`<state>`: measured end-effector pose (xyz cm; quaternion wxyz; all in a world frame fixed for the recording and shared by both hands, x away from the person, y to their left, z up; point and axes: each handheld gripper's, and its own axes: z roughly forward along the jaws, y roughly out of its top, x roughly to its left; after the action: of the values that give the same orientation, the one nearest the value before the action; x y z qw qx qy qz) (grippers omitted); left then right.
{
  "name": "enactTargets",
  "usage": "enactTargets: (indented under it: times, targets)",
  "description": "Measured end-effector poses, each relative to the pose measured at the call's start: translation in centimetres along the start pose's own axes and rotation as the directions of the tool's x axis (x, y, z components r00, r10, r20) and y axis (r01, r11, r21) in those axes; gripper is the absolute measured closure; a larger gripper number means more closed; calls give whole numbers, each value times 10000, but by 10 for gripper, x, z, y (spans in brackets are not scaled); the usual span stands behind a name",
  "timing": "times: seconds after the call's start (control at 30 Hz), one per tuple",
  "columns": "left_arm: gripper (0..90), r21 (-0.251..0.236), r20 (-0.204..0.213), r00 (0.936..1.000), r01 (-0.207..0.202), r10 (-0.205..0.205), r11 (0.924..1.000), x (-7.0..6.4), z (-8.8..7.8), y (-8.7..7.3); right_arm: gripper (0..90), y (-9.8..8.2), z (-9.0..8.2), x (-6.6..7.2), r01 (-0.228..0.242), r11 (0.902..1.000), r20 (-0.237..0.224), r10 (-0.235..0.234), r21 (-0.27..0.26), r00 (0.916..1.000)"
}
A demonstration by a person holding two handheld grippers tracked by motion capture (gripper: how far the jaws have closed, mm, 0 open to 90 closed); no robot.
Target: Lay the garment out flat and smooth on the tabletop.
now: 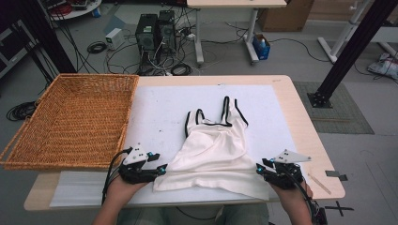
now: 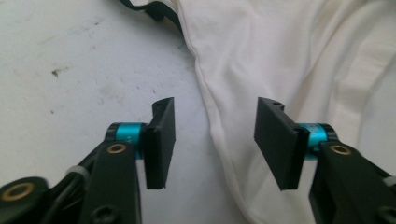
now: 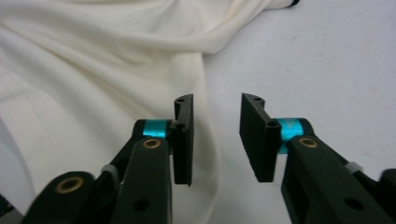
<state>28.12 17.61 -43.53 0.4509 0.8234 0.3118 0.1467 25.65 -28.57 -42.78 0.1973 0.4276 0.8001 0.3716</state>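
Observation:
A white tank top (image 1: 216, 150) with black-trimmed straps lies rumpled on the white mat (image 1: 159, 112), straps pointing away from me. My left gripper (image 1: 162, 169) sits at the garment's lower left edge. In the left gripper view its jaws (image 2: 215, 135) stand apart, the cloth's side edge (image 2: 289, 56) running beneath the gap and no pad pressing on it. At the lower right corner is my right gripper (image 1: 259, 168). Its jaws (image 3: 215, 135) are also parted above the hem, with the white fabric (image 3: 93, 70) spreading off to the left.
A large wicker basket (image 1: 75, 117) lies along the table's left side, close beside my left hand. The wooden table rim (image 1: 324, 159) runs just right of my right hand. Computers and cables stand on the floor beyond the far edge.

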Motion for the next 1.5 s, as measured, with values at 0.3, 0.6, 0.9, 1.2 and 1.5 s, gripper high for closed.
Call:
enactTargets:
  times: [0.3, 0.6, 0.9, 1.2, 1.5]
  targets:
    - [458, 766, -145, 9996, -211, 223, 9968, 3, 38, 23, 596, 6, 9, -12, -439, 9990, 296, 438, 38, 9986]
    - [844, 1931, -137, 9863, -1590, 1646, 9682, -15, 80, 45, 621, 30, 47, 13, 660, 9907, -330, -625, 1186, 9975]
    - [868, 1556, -2249, 9731, -156, 508, 9877, 16, 24, 19, 628, 34, 51, 21, 942, 9896, -392, -904, 1085, 9951]
    - [569, 1076, -1666, 9860, 208, -26, 9940, 15, 26, 13, 819, 25, 49, 24, 916, 9891, -661, -843, 1152, 9942]
    - [403, 644, -1178, 9925, 394, -316, 9971, 11, 11, 12, 862, -4, 10, 9, 468, 9919, 34, -475, 1179, 9989]
